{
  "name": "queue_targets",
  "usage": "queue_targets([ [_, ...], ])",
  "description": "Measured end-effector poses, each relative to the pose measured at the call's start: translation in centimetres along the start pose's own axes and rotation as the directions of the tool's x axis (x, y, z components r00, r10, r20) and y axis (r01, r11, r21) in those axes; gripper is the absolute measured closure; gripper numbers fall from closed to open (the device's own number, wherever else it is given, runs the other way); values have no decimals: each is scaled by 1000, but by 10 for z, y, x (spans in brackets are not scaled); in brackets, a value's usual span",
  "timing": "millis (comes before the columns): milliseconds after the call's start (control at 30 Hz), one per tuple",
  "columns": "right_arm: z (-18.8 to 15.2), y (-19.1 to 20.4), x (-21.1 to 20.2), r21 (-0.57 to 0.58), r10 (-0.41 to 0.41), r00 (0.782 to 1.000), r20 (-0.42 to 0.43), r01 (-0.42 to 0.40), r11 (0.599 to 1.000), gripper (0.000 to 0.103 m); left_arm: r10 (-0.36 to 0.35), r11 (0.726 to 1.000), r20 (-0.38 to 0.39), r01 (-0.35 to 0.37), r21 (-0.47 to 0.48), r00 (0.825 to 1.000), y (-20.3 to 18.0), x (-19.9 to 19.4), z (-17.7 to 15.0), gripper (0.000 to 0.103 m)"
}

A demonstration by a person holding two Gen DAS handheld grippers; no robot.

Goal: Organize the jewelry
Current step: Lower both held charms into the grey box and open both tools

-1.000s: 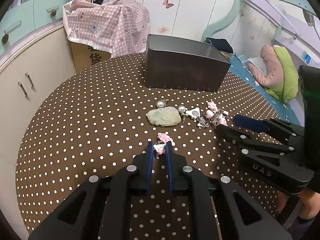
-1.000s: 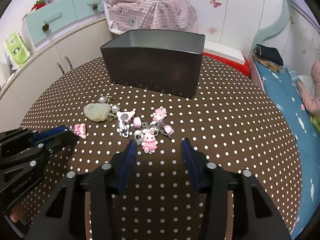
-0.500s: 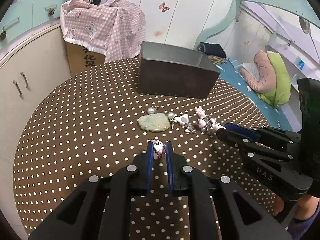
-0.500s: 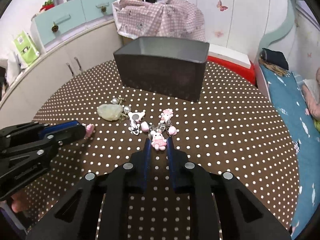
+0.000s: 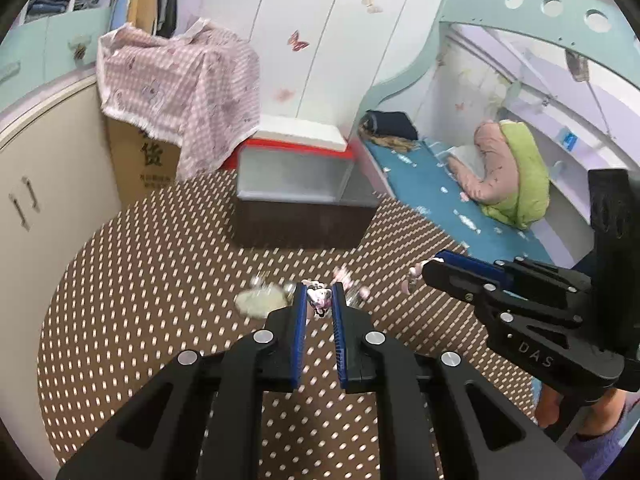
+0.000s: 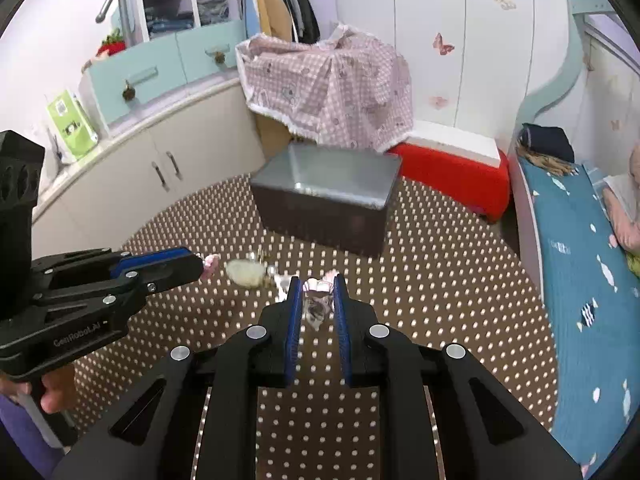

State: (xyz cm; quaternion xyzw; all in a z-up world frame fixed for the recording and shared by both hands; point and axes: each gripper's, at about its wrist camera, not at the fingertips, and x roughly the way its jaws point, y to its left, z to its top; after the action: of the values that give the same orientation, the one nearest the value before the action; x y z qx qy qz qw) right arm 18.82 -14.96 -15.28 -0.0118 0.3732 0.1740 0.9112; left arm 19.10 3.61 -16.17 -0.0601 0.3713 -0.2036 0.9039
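Observation:
My left gripper [image 5: 319,294] is shut on a small pink charm [image 5: 319,297] and holds it above the table; the charm also shows at the left gripper's tip in the right wrist view [image 6: 211,265]. My right gripper [image 6: 316,290] is shut on a pink rabbit charm [image 6: 318,287] with a metal piece [image 6: 314,312] hanging below it. The right gripper also shows in the left wrist view [image 5: 428,270]. A pale green jade pendant [image 6: 245,273] and several blurred trinkets [image 5: 352,284] lie on the table. The dark open box [image 6: 328,196] stands beyond them.
The round table has a brown polka-dot cloth [image 6: 440,288]. Cream cabinets [image 6: 168,168] stand to the left, a red and white bin [image 6: 452,172] is behind the box, and a bed with a blue sheet [image 6: 580,248] runs along the right.
Both grippers have risen off the table with their charms and tilted up toward the box. The right gripper went from open to shut on the rabbit charm.

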Motion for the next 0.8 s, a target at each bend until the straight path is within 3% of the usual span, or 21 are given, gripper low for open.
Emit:
queue_targets([
  [433,71,-23,9,29,4,998,65,-6,1000,87,-82,997,12,82,9,997,4,21,93,92],
  [800,98,-31,69,51,17,1000,6,-18,999,87,-61,997,-100,57,-45,993,24,81,116,92],
])
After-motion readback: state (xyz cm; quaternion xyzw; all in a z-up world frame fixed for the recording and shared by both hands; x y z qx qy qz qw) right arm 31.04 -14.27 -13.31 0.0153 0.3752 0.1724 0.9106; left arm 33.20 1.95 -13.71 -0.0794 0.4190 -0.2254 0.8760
